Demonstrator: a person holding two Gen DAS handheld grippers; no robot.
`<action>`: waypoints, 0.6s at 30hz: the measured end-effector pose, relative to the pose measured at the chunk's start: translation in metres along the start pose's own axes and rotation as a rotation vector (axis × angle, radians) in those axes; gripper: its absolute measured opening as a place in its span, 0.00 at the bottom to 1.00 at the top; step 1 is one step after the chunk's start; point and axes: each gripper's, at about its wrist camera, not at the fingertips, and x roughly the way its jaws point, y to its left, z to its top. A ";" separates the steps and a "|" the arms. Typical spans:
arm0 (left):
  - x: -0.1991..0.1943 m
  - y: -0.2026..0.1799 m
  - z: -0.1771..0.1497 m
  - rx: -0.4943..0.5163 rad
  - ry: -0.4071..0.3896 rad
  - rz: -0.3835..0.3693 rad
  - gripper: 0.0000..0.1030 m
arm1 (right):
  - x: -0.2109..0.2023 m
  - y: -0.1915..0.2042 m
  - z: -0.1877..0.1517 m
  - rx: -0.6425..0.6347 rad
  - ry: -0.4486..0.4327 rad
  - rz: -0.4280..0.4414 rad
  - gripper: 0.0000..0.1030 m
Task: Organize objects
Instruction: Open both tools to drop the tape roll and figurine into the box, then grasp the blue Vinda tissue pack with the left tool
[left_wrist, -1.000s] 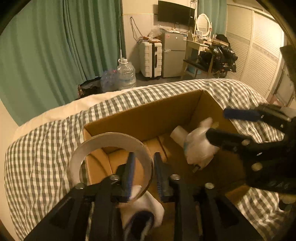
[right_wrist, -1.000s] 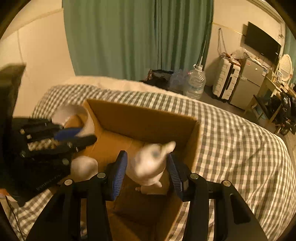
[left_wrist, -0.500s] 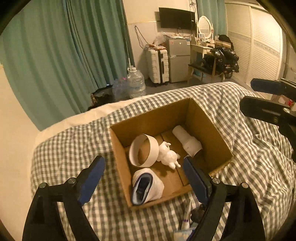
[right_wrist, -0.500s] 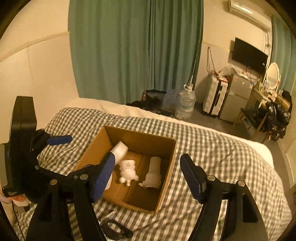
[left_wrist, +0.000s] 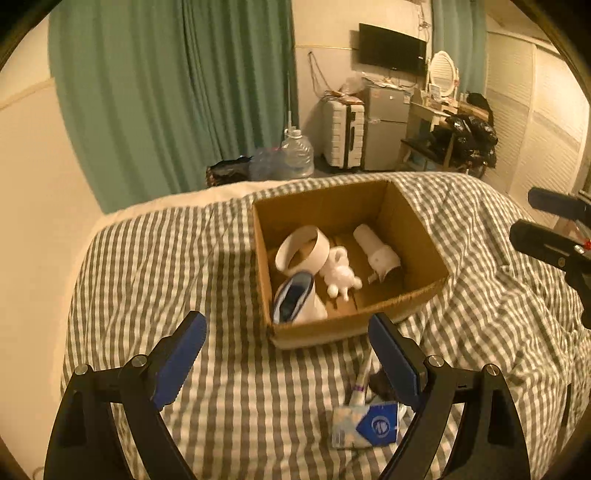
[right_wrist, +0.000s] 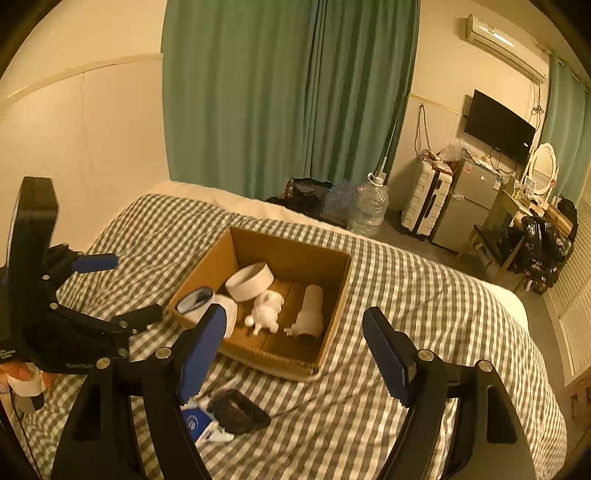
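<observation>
An open cardboard box (left_wrist: 424, 236) (right_wrist: 334, 295) sits on the checked bed. In it lie a white tape ring (left_wrist: 303, 249) (right_wrist: 251, 282), a white toy figure (left_wrist: 340, 277) (right_wrist: 266, 312), a white cylinder (left_wrist: 376, 253) (right_wrist: 310, 306) and a white-and-blue shoe (left_wrist: 295, 299) (right_wrist: 201, 301). My left gripper (left_wrist: 288, 354) is open and empty, held back above the bed in front of the box. My right gripper (right_wrist: 295, 347) is open and empty, also above the near side of the box. Each gripper shows at the edge of the other's view.
On the bed in front of the box lie a blue-and-white packet (left_wrist: 365, 424) (right_wrist: 199, 424), a white tube (left_wrist: 360, 380) and a dark object (right_wrist: 240, 406). Beyond the bed are green curtains, a water jug (right_wrist: 369, 206), a suitcase (right_wrist: 424, 203) and a fridge.
Both grippers have opened, letting go of the tape ring and the toy figure into the box, and have drawn back up and away from it.
</observation>
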 end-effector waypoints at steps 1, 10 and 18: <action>0.001 -0.001 -0.006 -0.003 0.002 0.015 0.89 | 0.002 0.001 -0.006 0.003 0.010 0.003 0.74; 0.027 -0.007 -0.064 -0.082 0.069 0.042 0.89 | 0.049 0.015 -0.092 0.057 0.182 -0.010 0.74; 0.066 -0.025 -0.096 -0.102 0.189 -0.064 0.89 | 0.096 0.017 -0.142 0.088 0.279 -0.060 0.74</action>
